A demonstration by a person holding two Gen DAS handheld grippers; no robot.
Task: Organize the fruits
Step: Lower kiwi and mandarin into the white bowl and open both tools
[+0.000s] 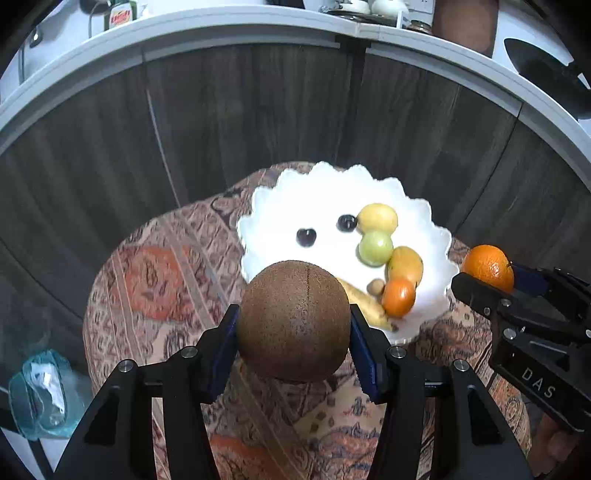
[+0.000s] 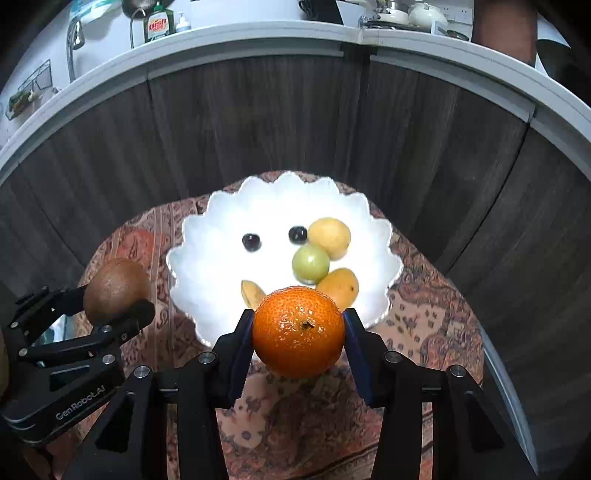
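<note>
My left gripper (image 1: 293, 326) is shut on a brown kiwi (image 1: 293, 321) and holds it above the near left edge of a white scalloped plate (image 1: 280, 206). My right gripper (image 2: 298, 328) is shut on an orange (image 2: 298, 330) above the plate's near edge (image 2: 207, 229). On the plate lie two dark cherries (image 1: 306, 237), a yellow fruit (image 1: 377, 218), a green fruit (image 1: 375, 248), a mango (image 1: 405, 263), a small orange (image 1: 398, 297) and a banana (image 1: 364, 301). The right gripper with its orange (image 1: 487, 266) shows at the right of the left wrist view. The left gripper with the kiwi (image 2: 116, 288) shows at the left of the right wrist view.
The plate sits on a small round table under a patterned cloth (image 1: 155, 273). Dark wooden cabinet fronts (image 1: 240, 122) stand close behind, under a white counter (image 1: 221, 26) with bottles and dishes. A bluish plastic bag (image 1: 42, 395) lies on the floor at the left.
</note>
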